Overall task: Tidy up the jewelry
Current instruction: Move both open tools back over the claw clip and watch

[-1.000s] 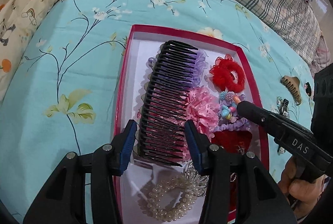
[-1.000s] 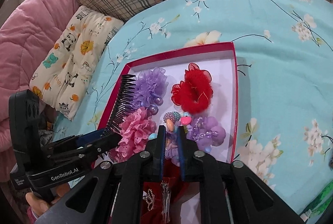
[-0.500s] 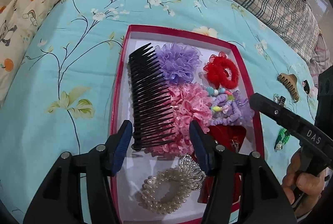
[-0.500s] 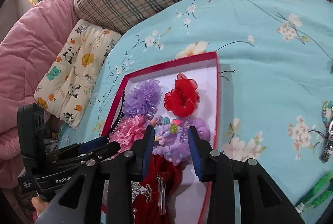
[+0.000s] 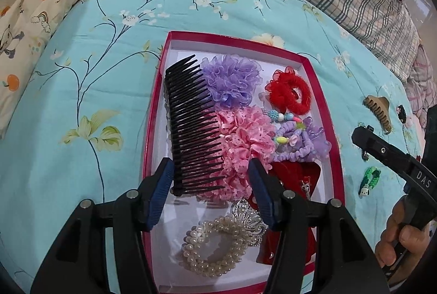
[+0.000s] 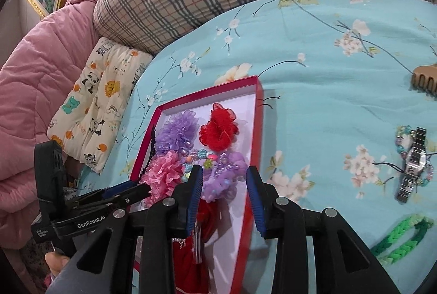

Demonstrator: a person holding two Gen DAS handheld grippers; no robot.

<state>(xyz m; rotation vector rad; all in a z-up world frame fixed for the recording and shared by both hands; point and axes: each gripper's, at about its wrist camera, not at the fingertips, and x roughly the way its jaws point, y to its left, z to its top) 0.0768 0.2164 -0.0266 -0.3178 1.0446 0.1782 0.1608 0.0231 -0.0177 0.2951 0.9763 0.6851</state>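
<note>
A red box (image 5: 323,113) with a white floor lies on the turquoise bedspread. In it lie a black comb (image 5: 191,124) along the left side, purple (image 5: 232,81), red (image 5: 286,94) and pink scrunchies (image 5: 243,141), a bead bracelet (image 5: 284,117) on a lilac hair tie (image 5: 306,143), a pearl bracelet (image 5: 213,247) and a small tiara (image 5: 248,214). My left gripper (image 5: 211,184) stands open over the comb's near end, pads off it. My right gripper (image 6: 224,179) is open and empty above the lilac hair tie (image 6: 221,179) and the box's right wall (image 6: 256,146).
Loose on the bedspread right of the box are a tan claw clip (image 5: 378,111), a green braided clip (image 5: 370,179), a metal watch (image 6: 413,162) over a bead bracelet, and a green braided band (image 6: 401,239). A plaid pillow, a panda cushion and a pink quilt border the bed.
The left gripper let go of the comb, which now lies flat along the box's left side. The right gripper opened, left the bead bracelet on the lilac tie and drew back rightward.
</note>
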